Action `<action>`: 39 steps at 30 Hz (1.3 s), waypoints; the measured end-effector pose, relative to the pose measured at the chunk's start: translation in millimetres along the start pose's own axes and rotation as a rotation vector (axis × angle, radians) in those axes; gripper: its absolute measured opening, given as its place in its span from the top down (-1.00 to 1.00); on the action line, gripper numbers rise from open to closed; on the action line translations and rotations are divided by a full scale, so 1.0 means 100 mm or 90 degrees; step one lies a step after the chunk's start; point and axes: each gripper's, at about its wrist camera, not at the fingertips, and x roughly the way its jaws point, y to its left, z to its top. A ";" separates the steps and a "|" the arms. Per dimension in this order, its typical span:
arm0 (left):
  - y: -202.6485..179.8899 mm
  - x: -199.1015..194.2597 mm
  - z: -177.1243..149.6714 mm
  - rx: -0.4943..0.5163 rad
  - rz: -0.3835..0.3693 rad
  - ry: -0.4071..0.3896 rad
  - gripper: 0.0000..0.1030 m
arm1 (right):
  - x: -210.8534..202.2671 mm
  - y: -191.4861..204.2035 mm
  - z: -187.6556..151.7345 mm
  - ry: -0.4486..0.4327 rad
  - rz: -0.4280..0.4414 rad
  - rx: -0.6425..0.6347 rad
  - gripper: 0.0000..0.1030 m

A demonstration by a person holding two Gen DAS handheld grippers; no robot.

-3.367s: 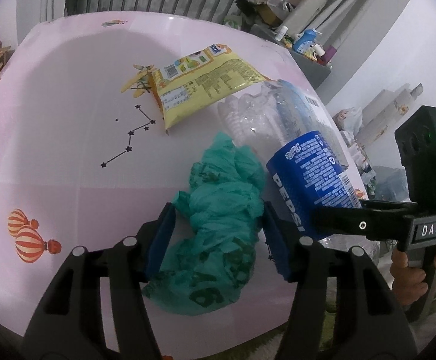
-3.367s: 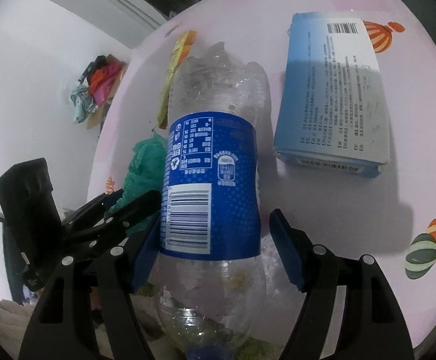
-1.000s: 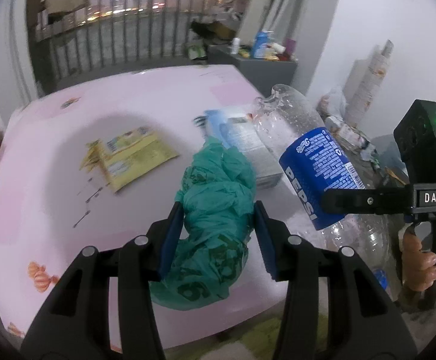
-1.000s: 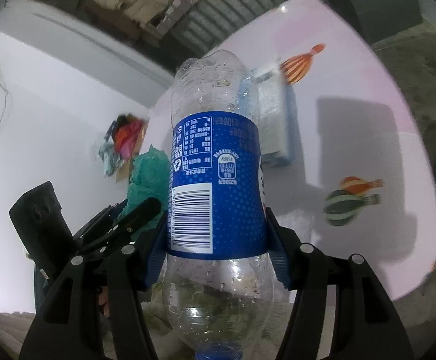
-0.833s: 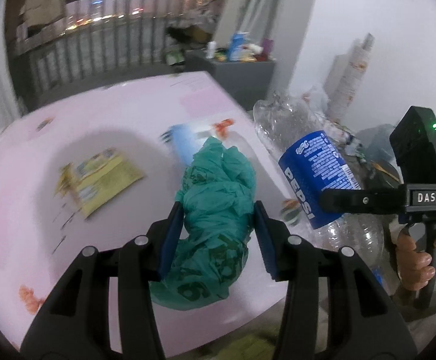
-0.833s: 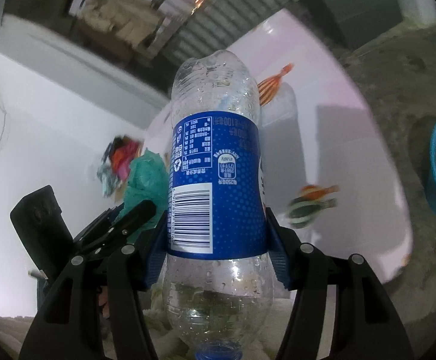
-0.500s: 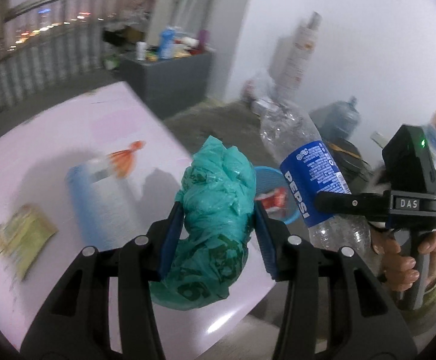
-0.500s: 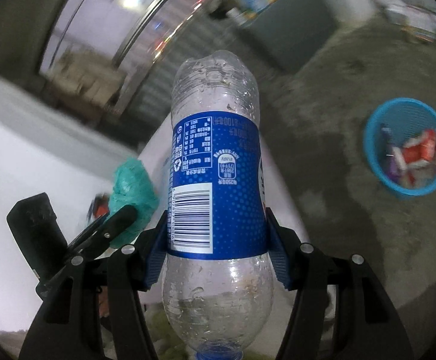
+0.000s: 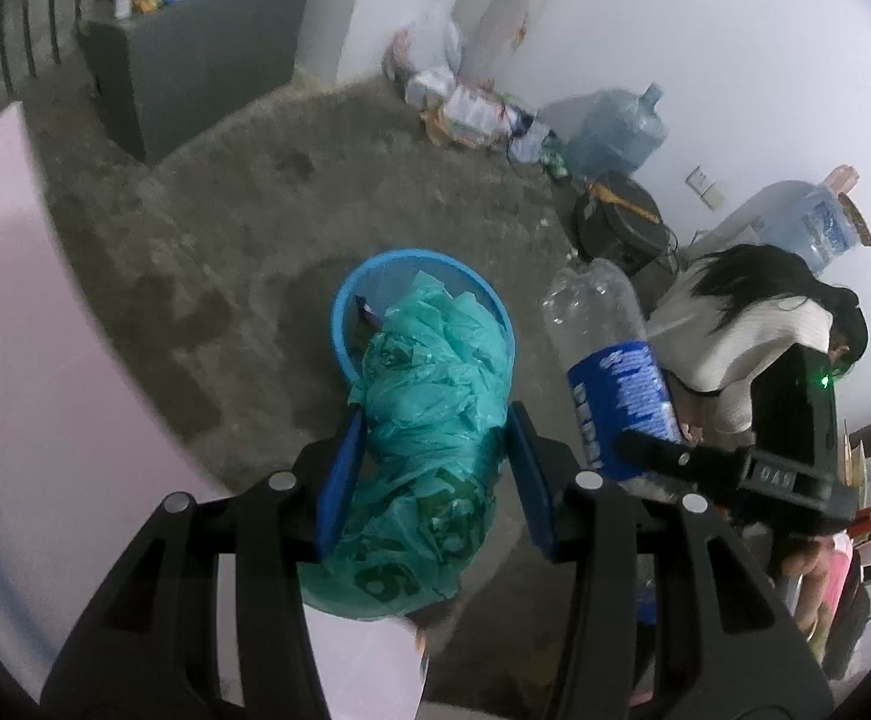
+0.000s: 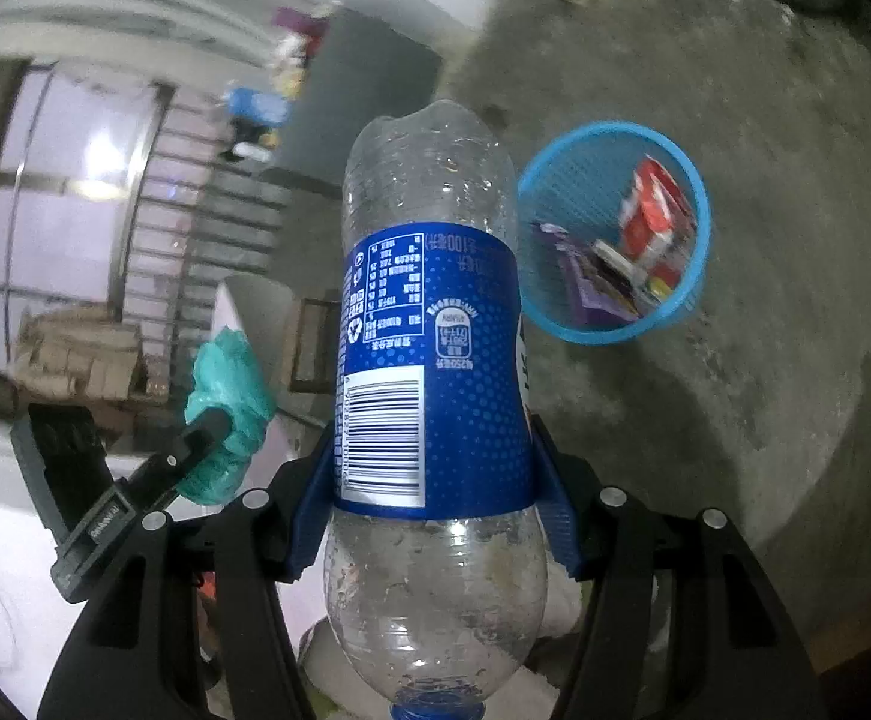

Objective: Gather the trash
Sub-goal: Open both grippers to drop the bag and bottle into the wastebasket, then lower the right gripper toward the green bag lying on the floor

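Note:
My left gripper [image 9: 432,468] is shut on a crumpled teal plastic bag [image 9: 429,420] and holds it in the air above the floor, in line with a blue mesh trash basket [image 9: 345,324]. My right gripper [image 10: 432,480] is shut on an empty clear Pepsi bottle [image 10: 429,360] with a blue label, its cap end toward the camera. The basket [image 10: 561,180] stands on the concrete floor just right of the bottle and holds red and purple wrappers [image 10: 651,222]. The bottle also shows in the left wrist view [image 9: 609,360], and the bag in the right wrist view [image 10: 228,402].
The pink table [image 9: 27,360] edge is at the left. A grey cabinet [image 9: 195,54] stands by the wall. Water jugs [image 9: 615,132], a pile of bags [image 9: 465,102] and a seated person [image 9: 741,324] are at the right. The floor is bare concrete [image 10: 765,390].
Both grippers have swung away from the pink table toward the floor, each holding its item. The blue basket has come closer and now sits just beyond the bag and beside the bottle.

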 end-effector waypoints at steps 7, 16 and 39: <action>-0.05 0.77 0.67 -0.022 -0.018 0.045 -0.18 | 0.83 -0.17 0.89 0.035 -0.055 0.027 -0.28; 0.09 0.99 0.72 -0.046 -0.014 0.053 -0.25 | 1.28 -0.49 0.96 -0.001 -0.166 0.035 -0.44; 0.96 -1.63 -0.44 -0.097 0.051 -0.222 -0.25 | 0.74 0.55 0.41 -0.041 -0.134 -0.135 -0.44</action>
